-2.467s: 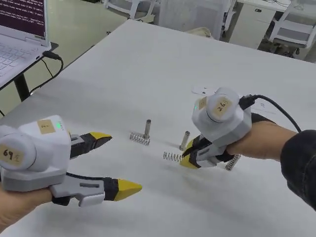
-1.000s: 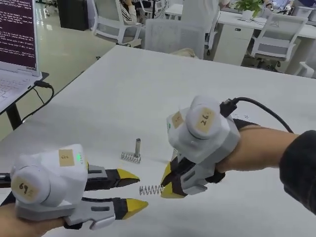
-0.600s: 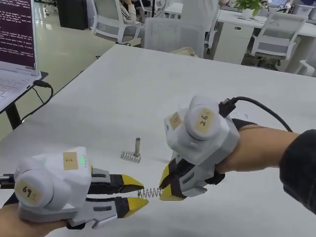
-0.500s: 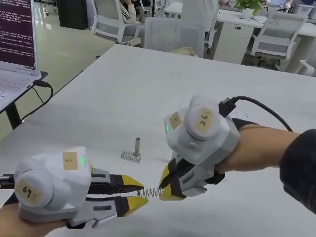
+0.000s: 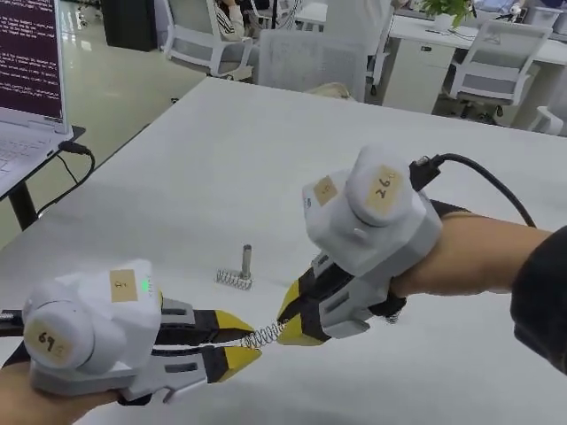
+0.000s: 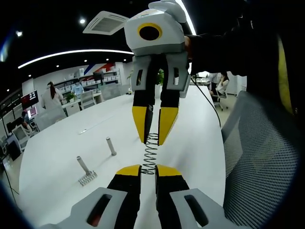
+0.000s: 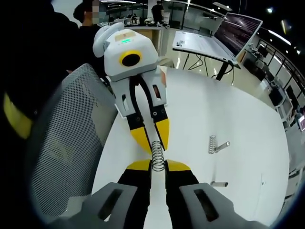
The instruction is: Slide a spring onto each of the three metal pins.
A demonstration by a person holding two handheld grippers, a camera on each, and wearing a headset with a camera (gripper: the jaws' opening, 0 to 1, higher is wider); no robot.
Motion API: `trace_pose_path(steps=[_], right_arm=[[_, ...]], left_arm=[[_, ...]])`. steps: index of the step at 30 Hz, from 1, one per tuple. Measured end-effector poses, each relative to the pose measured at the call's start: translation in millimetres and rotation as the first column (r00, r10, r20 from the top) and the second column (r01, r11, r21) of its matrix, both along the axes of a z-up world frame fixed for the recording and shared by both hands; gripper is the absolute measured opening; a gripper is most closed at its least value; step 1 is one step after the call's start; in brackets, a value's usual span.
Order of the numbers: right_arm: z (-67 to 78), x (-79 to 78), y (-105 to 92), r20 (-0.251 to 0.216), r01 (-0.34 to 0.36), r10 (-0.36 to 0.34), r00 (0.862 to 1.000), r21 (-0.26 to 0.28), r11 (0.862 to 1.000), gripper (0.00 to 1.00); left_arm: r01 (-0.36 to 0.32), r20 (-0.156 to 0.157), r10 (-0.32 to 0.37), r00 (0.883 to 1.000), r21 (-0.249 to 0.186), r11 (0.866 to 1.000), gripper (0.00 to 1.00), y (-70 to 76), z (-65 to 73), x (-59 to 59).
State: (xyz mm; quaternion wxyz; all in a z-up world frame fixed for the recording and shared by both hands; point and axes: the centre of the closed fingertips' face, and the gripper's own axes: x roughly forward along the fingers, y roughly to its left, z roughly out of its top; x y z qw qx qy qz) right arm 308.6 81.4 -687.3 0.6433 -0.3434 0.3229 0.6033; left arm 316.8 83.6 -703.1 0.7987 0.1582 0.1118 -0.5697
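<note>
A small steel spring hangs in the air between my two grippers. My right gripper is shut on one end of it, and my left gripper is shut on the other. In the left gripper view the spring runs from my left gripper up to the right gripper. An upright metal pin stands on the table with a second spring lying at its foot. A bare pin stands farther off.
The white table stretches away behind the pins. A laptop on a stand sits at the far left, with its cable hanging. Office chairs and desks stand beyond the table's far edge. A black cable trails from the right gripper.
The right gripper lifted a spring off the table and brought it left. My left gripper's jaws have since shut on the spring's free end. The right gripper has risen a little.
</note>
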Motion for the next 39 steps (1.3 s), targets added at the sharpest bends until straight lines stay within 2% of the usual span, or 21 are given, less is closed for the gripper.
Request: trace_pose_path(steps=[11, 15, 39], right_arm=[[13.9, 1.9, 14.5, 0.005, 0.022, -0.022, 1.000, 0.091, 0.996, 0.07], [21.7, 2.7, 21.1, 0.001, 0.036, -0.037, 0.999, 0.141, 0.989, 0.07], [30.5, 2.9, 32.6, -0.005, 0.084, -0.085, 0.996, 0.251, 0.964, 0.07]], left_arm=[[-0.007, -0.001, 0.007, 1.000, -0.006, 1.000, 0.04, 0.1, 0.9, 1.4], [-0.007, 0.000, 0.007, 1.000, -0.016, 1.000, 0.03, -0.8, 3.2, 1.4], [0.000, 0.003, 0.000, 1.000, -0.021, 1.000, 0.04, -6.8, 8.0, -0.2]])
